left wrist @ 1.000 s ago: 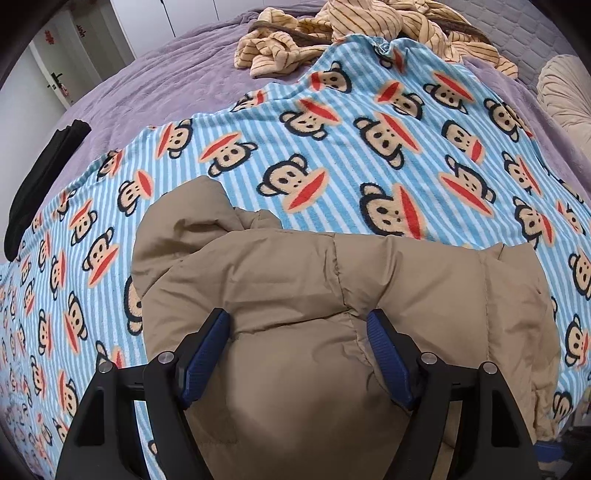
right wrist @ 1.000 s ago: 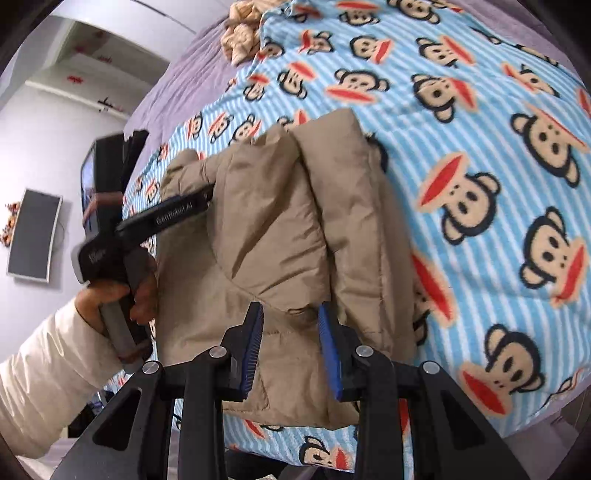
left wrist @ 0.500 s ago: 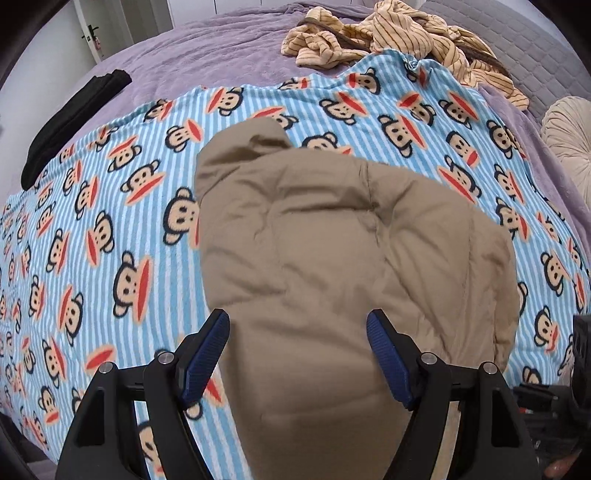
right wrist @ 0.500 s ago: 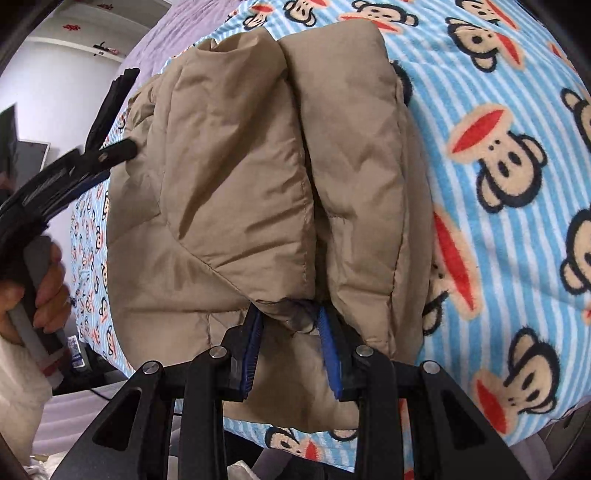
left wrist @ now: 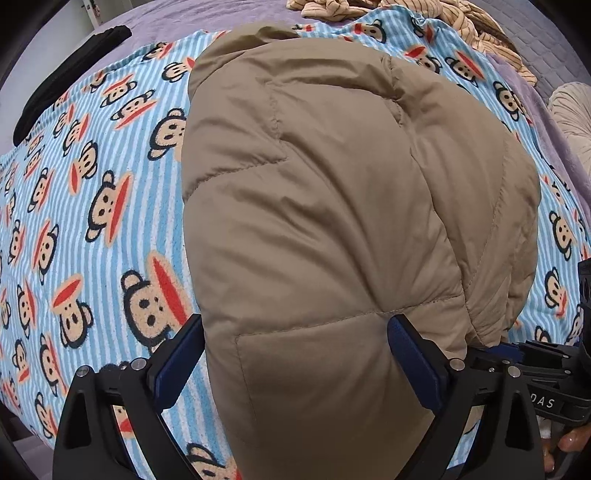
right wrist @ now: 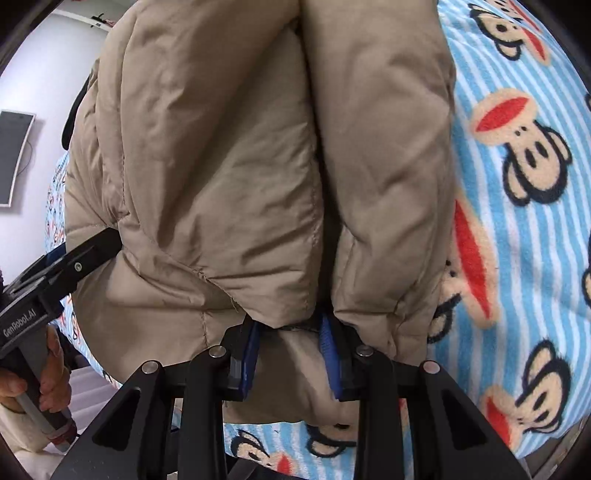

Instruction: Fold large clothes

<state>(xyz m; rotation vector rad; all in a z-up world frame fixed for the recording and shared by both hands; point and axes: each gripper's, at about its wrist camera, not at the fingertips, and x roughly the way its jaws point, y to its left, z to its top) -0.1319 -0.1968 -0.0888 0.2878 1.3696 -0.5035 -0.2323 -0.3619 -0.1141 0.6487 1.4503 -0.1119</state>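
Purple bedding (left wrist: 155,22) carries a monkey-print blanket (left wrist: 92,206) with the folded tan jacket (left wrist: 332,192) lying on it. Left gripper (left wrist: 295,354) jaws stand wide apart around its edge; right gripper (right wrist: 290,356) jaws pinch a jacket fold.

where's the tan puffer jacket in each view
Left wrist: the tan puffer jacket fills the centre and right, bulging between the wide-apart fingers of the left hand-held gripper.
Right wrist: it fills the upper left and centre, its hem pinched in the right hand-held gripper.
Shared landmark: the monkey-print striped blanket beneath it.
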